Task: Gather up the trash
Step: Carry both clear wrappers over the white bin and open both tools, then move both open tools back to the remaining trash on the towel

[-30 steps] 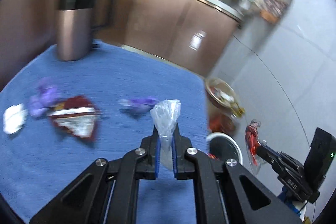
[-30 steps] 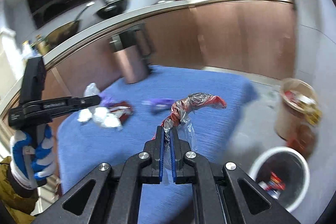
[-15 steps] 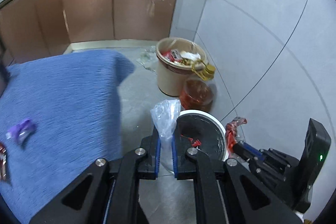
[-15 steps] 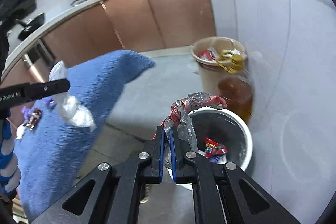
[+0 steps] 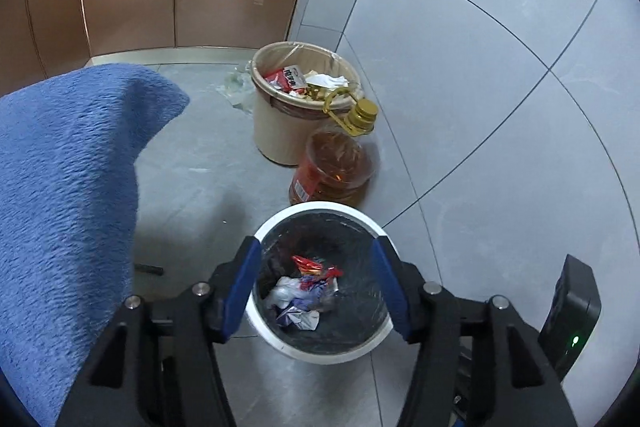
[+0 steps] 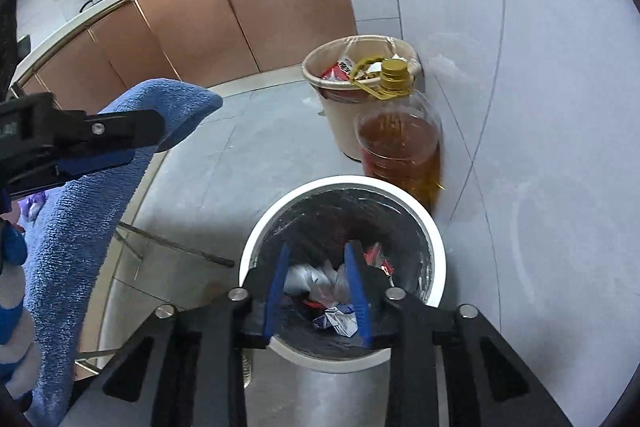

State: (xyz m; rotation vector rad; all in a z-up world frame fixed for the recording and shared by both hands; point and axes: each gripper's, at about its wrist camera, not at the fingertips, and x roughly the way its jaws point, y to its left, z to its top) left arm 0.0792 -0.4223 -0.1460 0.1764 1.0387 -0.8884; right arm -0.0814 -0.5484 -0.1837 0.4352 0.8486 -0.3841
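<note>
Hovering over white bin: left tool and right tool spread apart, empty; wrappers light, crinkly, pinchable anywhere.

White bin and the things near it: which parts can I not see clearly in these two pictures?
- White bin: its outer wall and base, left wrist view; the steep top-down angle shows only rim and inside.
- Wrappers inside: print too small, right wrist view; the right gripper covers some.
- Oil bottle: label partly cut off by the bin rim.
- Beige bin: lower contents hidden under the top trash.
</note>
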